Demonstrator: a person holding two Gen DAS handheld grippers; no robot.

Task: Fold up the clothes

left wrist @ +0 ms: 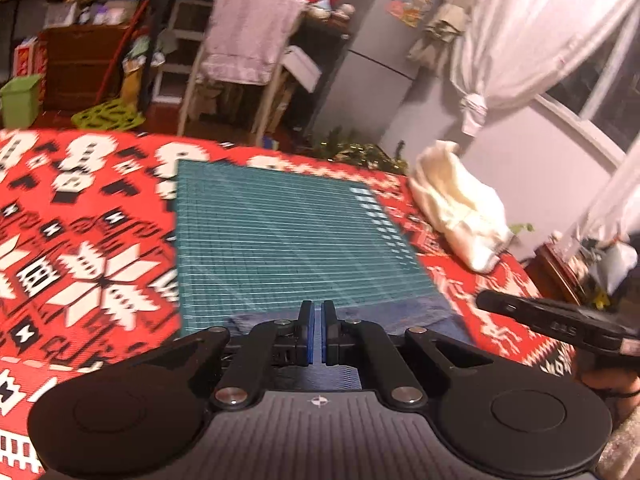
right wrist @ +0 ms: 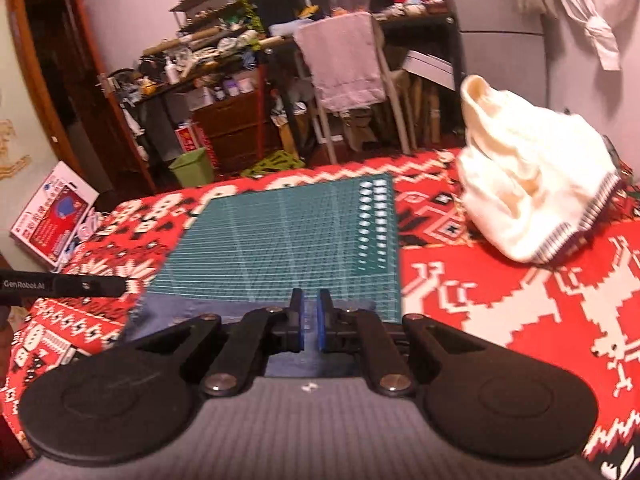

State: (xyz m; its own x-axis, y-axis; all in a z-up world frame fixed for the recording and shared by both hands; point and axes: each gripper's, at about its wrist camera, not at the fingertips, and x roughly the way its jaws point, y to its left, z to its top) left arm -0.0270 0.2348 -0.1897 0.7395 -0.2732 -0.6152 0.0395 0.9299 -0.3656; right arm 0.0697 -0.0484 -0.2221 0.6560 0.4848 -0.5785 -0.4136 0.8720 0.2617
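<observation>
Blue cloth point(left wrist: 352, 320), flat on mat point(left wrist: 280, 232); cream sweater point(right wrist: 532, 184) heaped at 2 o'clock; left gripper point(left wrist: 318, 312) shut, right gripper point(right wrist: 310, 304) slightly apart.

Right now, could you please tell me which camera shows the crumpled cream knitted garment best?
The right wrist view: the crumpled cream knitted garment appears large there, with its striped ribbed hem visible. The left wrist view shows it smaller and blurred near the edge of the red patterned cover.
</observation>
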